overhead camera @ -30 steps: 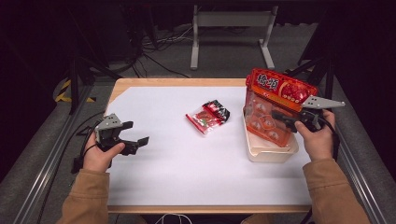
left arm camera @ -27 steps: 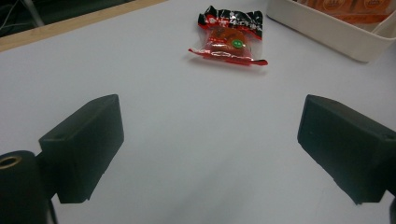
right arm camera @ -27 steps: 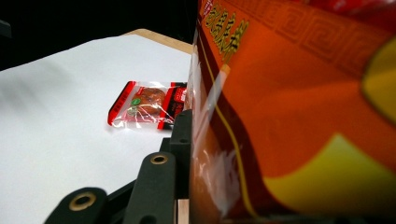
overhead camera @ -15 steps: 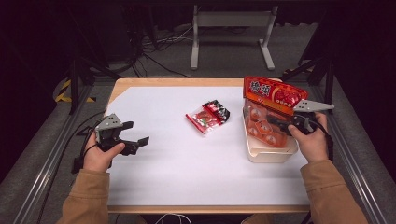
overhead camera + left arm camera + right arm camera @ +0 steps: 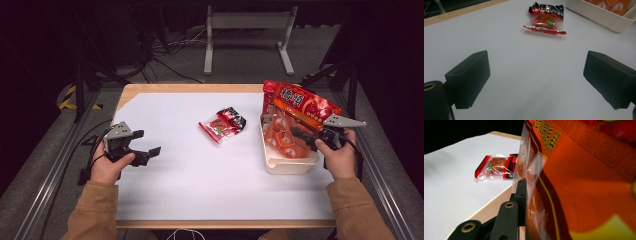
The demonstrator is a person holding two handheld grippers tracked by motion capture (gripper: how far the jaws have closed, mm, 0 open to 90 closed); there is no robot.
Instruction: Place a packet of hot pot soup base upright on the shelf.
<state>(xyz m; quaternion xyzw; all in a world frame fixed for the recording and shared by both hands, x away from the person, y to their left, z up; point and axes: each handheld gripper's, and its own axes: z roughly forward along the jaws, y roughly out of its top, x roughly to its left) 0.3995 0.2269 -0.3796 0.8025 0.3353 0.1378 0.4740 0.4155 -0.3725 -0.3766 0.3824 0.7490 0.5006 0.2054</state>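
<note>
The large red snack bag [image 5: 300,107] is clamped in the right tongs [image 5: 306,140], which are shut on its lower part, one black jaw flat against the clear film in the right gripper view. The bag stands tilted, its long axis slanting up and away from the tongs, its bottom over the cream tub [image 5: 290,165] that already holds orange packets [image 5: 282,140]. So the drop point lies straight below the grip, and the right hand [image 5: 340,157] is plainly the one to finish, I judge. A small red-and-black packet [image 5: 223,125] lies flat on the white desk [image 5: 200,185], well apart to the left of the tub. The left tongs [image 5: 145,152] rest on the desk, jaws wide and empty, pointing toward that packet. Beyond are dark floor, cables and a grey metal stand [image 5: 247,22].
</note>
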